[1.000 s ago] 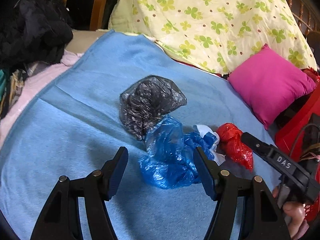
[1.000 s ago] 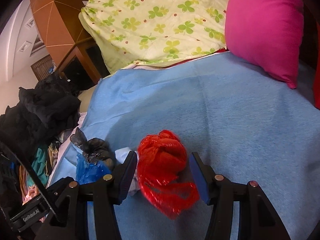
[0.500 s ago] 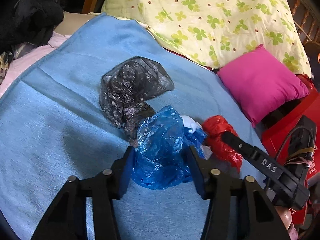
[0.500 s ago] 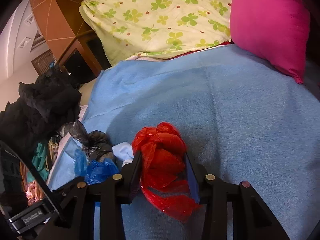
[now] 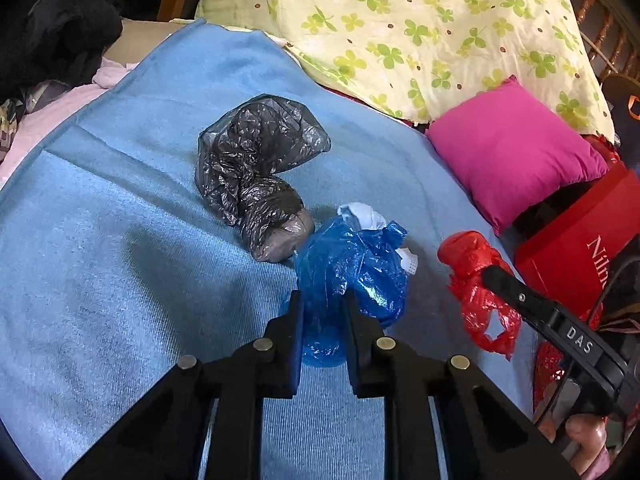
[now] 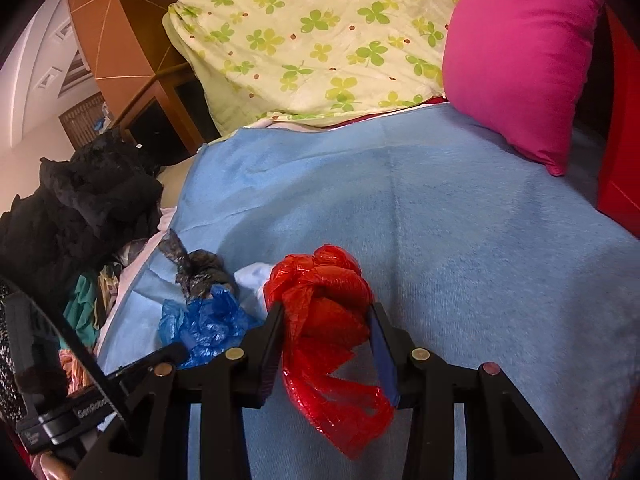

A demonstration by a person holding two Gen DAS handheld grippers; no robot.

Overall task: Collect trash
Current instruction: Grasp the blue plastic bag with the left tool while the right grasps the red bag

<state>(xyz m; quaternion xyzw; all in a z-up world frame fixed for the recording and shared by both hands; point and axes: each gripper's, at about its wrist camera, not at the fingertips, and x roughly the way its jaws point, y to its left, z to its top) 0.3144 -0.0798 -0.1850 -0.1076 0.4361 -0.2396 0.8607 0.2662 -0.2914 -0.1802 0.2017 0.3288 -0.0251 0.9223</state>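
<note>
My left gripper (image 5: 322, 300) is shut on a crumpled blue plastic bag (image 5: 352, 268), which lies on a blue blanket (image 5: 120, 240). My right gripper (image 6: 326, 312) is shut on a crumpled red plastic bag (image 6: 320, 292). The red bag also shows in the left wrist view (image 5: 472, 276), and the blue bag in the right wrist view (image 6: 208, 320). A grey-black plastic bag (image 5: 256, 168) lies on the blanket just beyond the blue bag, untouched; it shows in the right wrist view too (image 6: 200, 272). A scrap of white paper (image 5: 364, 214) sits behind the blue bag.
A pink pillow (image 5: 516, 148) and a yellow clover-print quilt (image 5: 420, 28) lie at the far side. A red box (image 5: 580, 248) stands at the right edge. A pile of dark clothes (image 6: 80, 208) lies at the left. Wooden furniture (image 6: 132, 52) stands behind.
Both grippers have closed from open onto their bags: the left on the blue bag, the right on the red bag. The red bag has moved away from the blue bag.
</note>
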